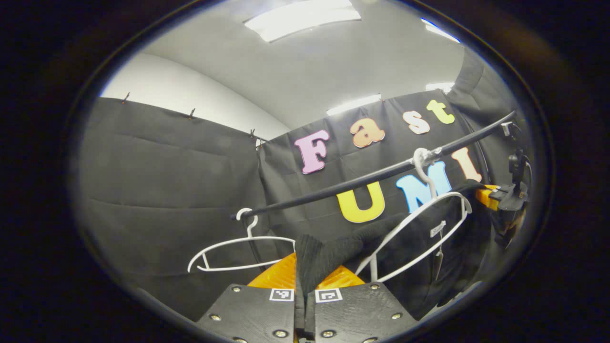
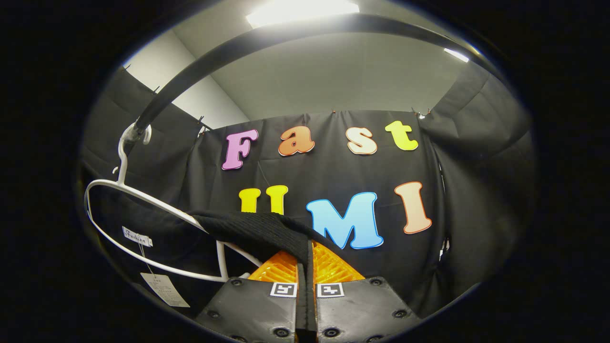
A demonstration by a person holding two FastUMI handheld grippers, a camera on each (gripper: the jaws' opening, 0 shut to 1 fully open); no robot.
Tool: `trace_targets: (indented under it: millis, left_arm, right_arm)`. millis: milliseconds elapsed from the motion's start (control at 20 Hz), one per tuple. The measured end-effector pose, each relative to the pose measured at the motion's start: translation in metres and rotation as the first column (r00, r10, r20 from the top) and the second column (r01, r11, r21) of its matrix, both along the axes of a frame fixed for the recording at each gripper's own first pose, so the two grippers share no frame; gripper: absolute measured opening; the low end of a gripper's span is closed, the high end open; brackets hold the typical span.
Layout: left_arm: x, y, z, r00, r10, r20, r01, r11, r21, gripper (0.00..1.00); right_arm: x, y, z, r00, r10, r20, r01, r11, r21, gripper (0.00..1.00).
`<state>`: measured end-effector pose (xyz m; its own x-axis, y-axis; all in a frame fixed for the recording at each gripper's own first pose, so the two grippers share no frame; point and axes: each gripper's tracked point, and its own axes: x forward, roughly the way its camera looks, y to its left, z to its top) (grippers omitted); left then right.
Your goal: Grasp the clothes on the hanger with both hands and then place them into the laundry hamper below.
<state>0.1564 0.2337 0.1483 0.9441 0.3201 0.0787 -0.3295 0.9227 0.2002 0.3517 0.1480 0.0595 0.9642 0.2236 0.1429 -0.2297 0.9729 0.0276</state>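
The black garment [image 1: 329,257] hangs from a white hanger [image 1: 419,224] hooked on the black rail [image 1: 362,178], with a paper tag [image 2: 164,288] dangling below its collar. The left tongs [image 1: 305,281] are closed on a fold of its knit fabric, both fingers pressing the cloth. The right tongs [image 2: 305,276] likewise pinch another edge of the garment just beside the hanger. A second, bare hanger [image 1: 238,252] hangs farther along the rail.
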Motion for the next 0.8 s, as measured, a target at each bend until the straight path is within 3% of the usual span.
trace_targets:
  millis: [250, 300, 550, 800]
  left_arm:
    - [0.024, 0.017, 0.0, 0.999, -0.038, -0.005, 0.038, 0.999, -0.017, 0.01]
    - [0.03, 0.018, -0.006, 0.999, -0.049, -0.015, 0.048, 0.999, -0.023, 0.01]
    - [0.039, 0.019, -0.06, 0.992, -0.109, -0.059, 0.1, 0.986, -0.134, 0.01]
    - [0.04, 0.011, -0.09, 0.985, -0.127, -0.115, 0.111, 0.984, -0.14, 0.01]
  right_arm:
    - [0.014, 0.008, -0.01, 1.0, 0.029, -0.012, -0.029, 0.999, -0.04, 0.01]
    - [0.016, 0.01, -0.016, 0.999, 0.036, -0.029, -0.037, 0.998, -0.042, 0.05]
    - [0.026, 0.013, -0.062, 0.986, 0.058, -0.158, -0.064, 0.998, -0.028, 0.01]
    - [0.02, 0.009, -0.1, 0.971, 0.052, -0.235, -0.067, 0.996, -0.057, 0.0]
